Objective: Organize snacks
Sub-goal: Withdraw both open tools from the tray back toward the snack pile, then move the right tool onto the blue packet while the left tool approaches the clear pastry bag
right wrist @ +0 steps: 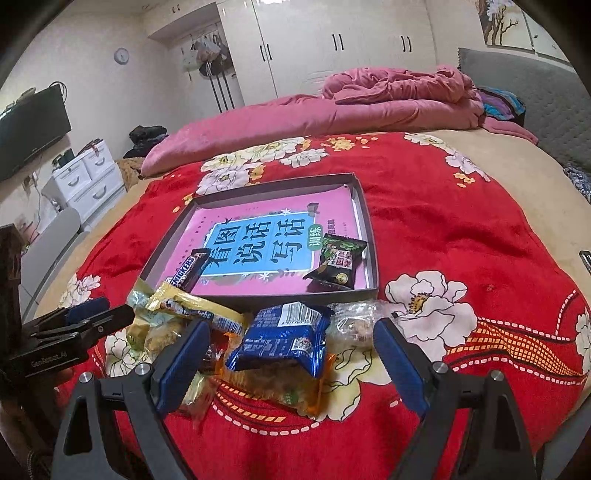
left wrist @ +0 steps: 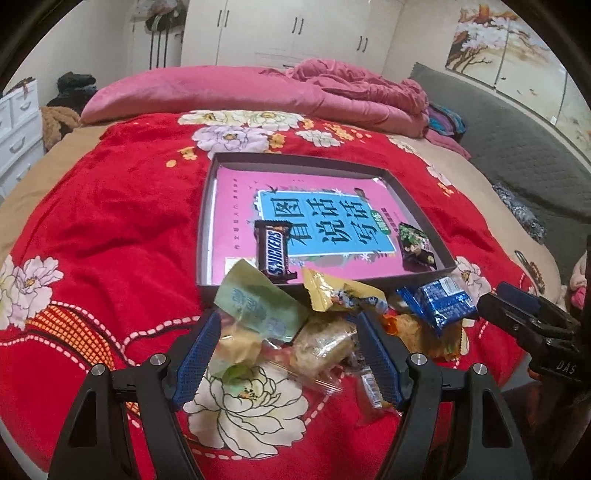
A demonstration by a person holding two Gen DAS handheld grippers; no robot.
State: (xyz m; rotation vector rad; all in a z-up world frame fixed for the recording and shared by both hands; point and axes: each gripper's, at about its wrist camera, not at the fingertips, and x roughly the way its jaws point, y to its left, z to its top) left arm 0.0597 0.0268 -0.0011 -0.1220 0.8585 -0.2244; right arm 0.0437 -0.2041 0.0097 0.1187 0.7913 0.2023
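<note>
— So what is lying on the bed?

— A fuzzy red blanket (left wrist: 110, 206) with big flowers. On it sits a flat grey box (left wrist: 205, 221) with low walls, and a smooth pink book (right wrist: 266, 236) lines its bottom.

— Are any snacks in the box?

— Two. A long brown Snickers bar (left wrist: 275, 253) lies at the near edge, and a dark shiny packet (right wrist: 338, 264) sits in the near corner on the other side.

— And the rest?

— They are in a crinkly heap just in front of the box: a pale green packet (left wrist: 255, 308), a yellow wrapper (left wrist: 332, 293), a shiny blue packet (right wrist: 284, 338), an orange one under it, and some clear bags.

— What about the grippers?

— The left hand-held gripper (left wrist: 290, 352) has its blue bumpy pads wide apart around the green packet and clear bags. The right hand-held gripper (right wrist: 291, 350) is spread wide too, around the blue packet. Neither squeezes anything.

— What's behind?

— A soft pink quilt (right wrist: 388, 99) and white closets (left wrist: 295, 29).
</note>
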